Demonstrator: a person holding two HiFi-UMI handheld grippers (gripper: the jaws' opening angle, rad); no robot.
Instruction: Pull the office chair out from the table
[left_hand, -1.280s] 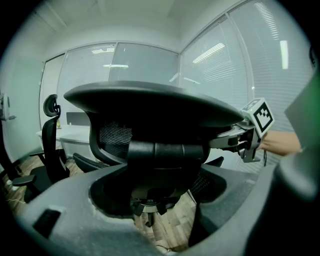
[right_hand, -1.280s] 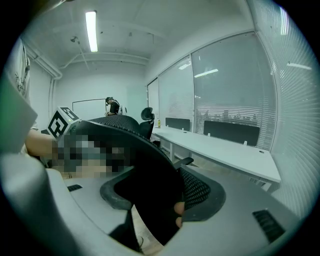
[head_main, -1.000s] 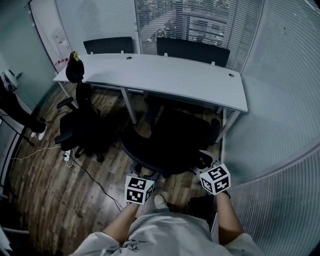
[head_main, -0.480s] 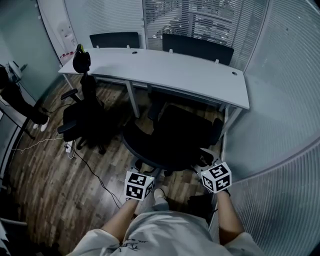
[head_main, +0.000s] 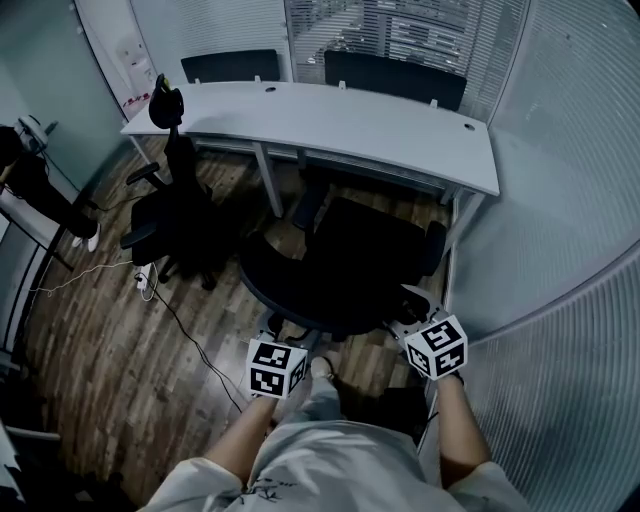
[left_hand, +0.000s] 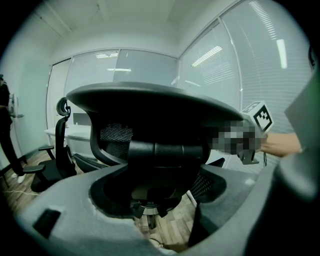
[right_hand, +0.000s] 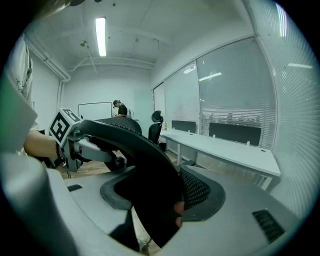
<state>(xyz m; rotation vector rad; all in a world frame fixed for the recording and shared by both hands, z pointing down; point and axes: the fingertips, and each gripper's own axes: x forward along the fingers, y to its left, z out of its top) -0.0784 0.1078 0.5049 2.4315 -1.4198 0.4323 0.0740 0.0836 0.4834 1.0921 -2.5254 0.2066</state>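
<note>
A black office chair (head_main: 345, 265) stands just in front of the white table (head_main: 330, 125), its mesh back turned toward me. My left gripper (head_main: 278, 338) is shut on the left part of the backrest's top rim (left_hand: 150, 102), which fills the left gripper view. My right gripper (head_main: 408, 318) is shut on the right part of the same rim (right_hand: 145, 165). In the left gripper view my left gripper (left_hand: 160, 167) straddles the backrest bar. My right gripper (right_hand: 165, 205) clamps the mesh edge in the right gripper view.
A second black chair (head_main: 170, 215) stands left by the table's end. A cable (head_main: 175, 330) trails over the wood floor. Glass walls with blinds (head_main: 560, 250) close the right side and the back. A person (head_main: 35, 190) stands at far left.
The chair has rolled a little back from the table with both grippers on its rim. The table now lies slightly farther off in the head view.
</note>
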